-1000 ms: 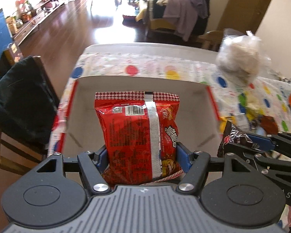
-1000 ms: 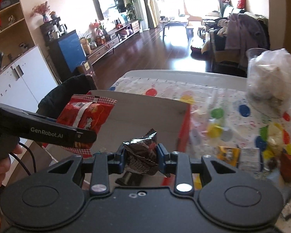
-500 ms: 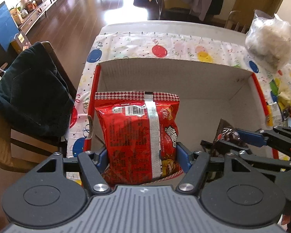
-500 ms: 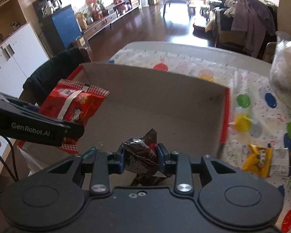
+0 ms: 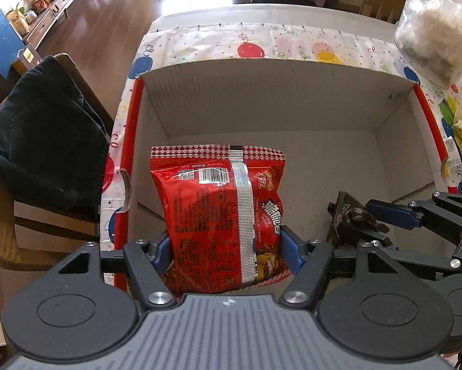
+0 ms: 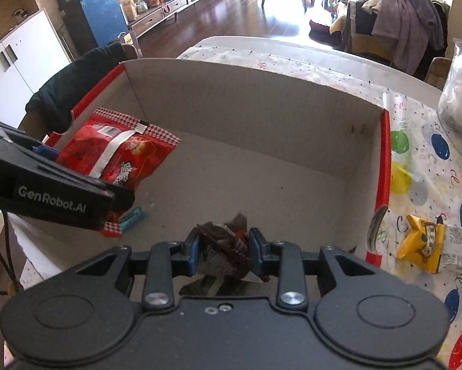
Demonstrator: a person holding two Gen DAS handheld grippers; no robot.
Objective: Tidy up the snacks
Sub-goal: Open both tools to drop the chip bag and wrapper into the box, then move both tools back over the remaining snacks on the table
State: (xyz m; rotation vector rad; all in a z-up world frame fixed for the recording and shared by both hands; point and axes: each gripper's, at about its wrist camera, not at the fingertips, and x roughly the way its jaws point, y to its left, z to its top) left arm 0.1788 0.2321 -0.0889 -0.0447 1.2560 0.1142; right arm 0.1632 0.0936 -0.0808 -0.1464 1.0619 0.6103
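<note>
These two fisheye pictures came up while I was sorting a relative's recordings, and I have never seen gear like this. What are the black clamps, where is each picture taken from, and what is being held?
There is no robot here: a person holds a black two-finger clamp in each hand, and each clamp carries a camera looking forward along its fingers. One picture is the left clamp's view, the other the right's.

The left gripper is shut on a red foil snack bag. The right gripper is shut on a small dark brown crinkled wrapper. Both are held over the open cardboard box with red edges, which stands on a table covered with a balloon-print cloth. On the cloth beside the box lies a yellow snack packet.
</note>
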